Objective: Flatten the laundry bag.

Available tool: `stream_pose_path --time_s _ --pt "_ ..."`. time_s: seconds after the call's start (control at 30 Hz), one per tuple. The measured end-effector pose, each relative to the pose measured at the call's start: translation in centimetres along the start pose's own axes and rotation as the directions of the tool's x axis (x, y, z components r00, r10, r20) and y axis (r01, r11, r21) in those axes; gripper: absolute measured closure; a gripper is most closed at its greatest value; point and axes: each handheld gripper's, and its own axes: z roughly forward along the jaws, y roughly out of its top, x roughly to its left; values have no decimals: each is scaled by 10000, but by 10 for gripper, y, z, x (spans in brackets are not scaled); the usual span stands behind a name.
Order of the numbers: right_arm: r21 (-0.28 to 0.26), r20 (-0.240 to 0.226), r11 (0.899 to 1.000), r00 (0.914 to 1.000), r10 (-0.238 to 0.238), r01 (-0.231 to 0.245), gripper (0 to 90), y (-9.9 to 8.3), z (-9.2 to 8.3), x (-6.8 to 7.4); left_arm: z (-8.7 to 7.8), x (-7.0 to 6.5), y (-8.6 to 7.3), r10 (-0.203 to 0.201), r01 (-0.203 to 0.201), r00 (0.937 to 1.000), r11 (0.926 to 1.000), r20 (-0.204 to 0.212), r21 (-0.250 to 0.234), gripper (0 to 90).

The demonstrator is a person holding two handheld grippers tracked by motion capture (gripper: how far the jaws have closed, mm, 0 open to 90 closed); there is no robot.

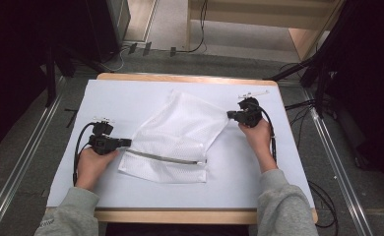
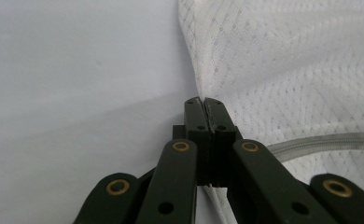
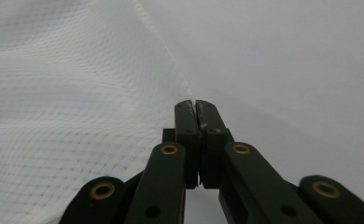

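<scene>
High view shows us the white mesh laundry bag with a grey zipper lying slanted in the middle of the bench covered with white paper. We hold the left gripper at the near left corner of the bag, close to the zipper end, and the right gripper at the far right corner. In both gripper views the black fingers are pressed together. The fabric edge sits right at the tips, so they seem to pinch a thin bit of mesh, but we cannot tell this for sure.

The step in hand, we judge, is to stretch the bag flat. To do it well, we should pull both corners apart evenly and keep them low, so that the mesh does not slip out or wrinkle.

Both forearms in grey sleeves come from the near edge. The left hand points its gripper to the right, level with the bench; the right hand reaches farther forward and points leftward.
</scene>
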Motion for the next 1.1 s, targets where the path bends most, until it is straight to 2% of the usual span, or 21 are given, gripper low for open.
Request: stream_pose_path --time_s 0.1,0.2,0.23,0.33,0.37,0.5,0.53,0.6,0.63,0.67,0.7,0.73,0.83,0.9,1.07,1.1 --pt "-37 -184 9992 9991 392 -393 900 -2 4 -6 -1 -1 0 21 -22 9998 10000 196 54 894" --pt "25 -94 9997 9997 243 -242 892 -2 5 -4 -5 -6 0 197 -196 9991 9998 382 -32 782" --pt "-179 -11 9997 9999 157 -157 812 -1 2 -2 -13 -15 1 418 -401 9975 9987 568 -305 737" --pt "-450 -87 9989 9999 138 -142 746 1 -8 1 -25 -31 2 893 -848 9932 9945 751 -614 674" --pt "-539 -110 9985 9999 102 -108 737 1 -13 3 -28 -35 2 942 -888 9922 9938 817 -675 656" --pt "-656 -321 9977 9993 -166 144 738 -6 -24 15 -36 -58 1 1566 -1488 9819 9858 1064 -779 628" --pt "-656 -321 9977 9993 -166 144 738 -6 -24 15 -36 -58 1 1566 -1488 9819 9858 1064 -779 616" --pt "-559 -434 9974 9979 -487 462 737 -13 -27 28 -38 -69 2 1792 -1732 9787 9826 999 -664 588" --pt "-559 -434 9974 9979 -487 462 737 -13 -27 28 -38 -69 2 1792 -1732 9787 9826 999 -664 573" --pt "-509 -543 9972 9969 -574 546 738 -18 -28 36 -39 -76 2 1954 -1875 9741 9793 1139 -766 566" --pt "-509 -543 9972 9969 -574 546 738 -18 -28 36 -39 -76 2 1954 -1875 9741 9793 1139 -766 555" --pt "-425 -615 9966 9954 -728 702 738 -23 -27 43 -36 -83 2 2076 -1984 9682 9771 1394 -768 547" --pt "-231 -744 9955 9929 -930 915 736 -33 -25 53 -27 -93 1 2180 -2092 9604 9755 1737 -678 531" --pt "-68 -743 9948 9920 -1020 1018 726 -37 -22 57 -21 -98 0 2297 -2239 9573 9732 1755 -524 522" --pt "25 -1008 9977 9926 -676 682 717 -43 -17 61 -3 -112 -2 2660 -2671 9426 9634 2018 -225 494" --pt "53 -1028 9972 9920 -739 748 713 -43 -16 61 1 -114 -3 2717 -2737 9407 9616 2031 -186 486"
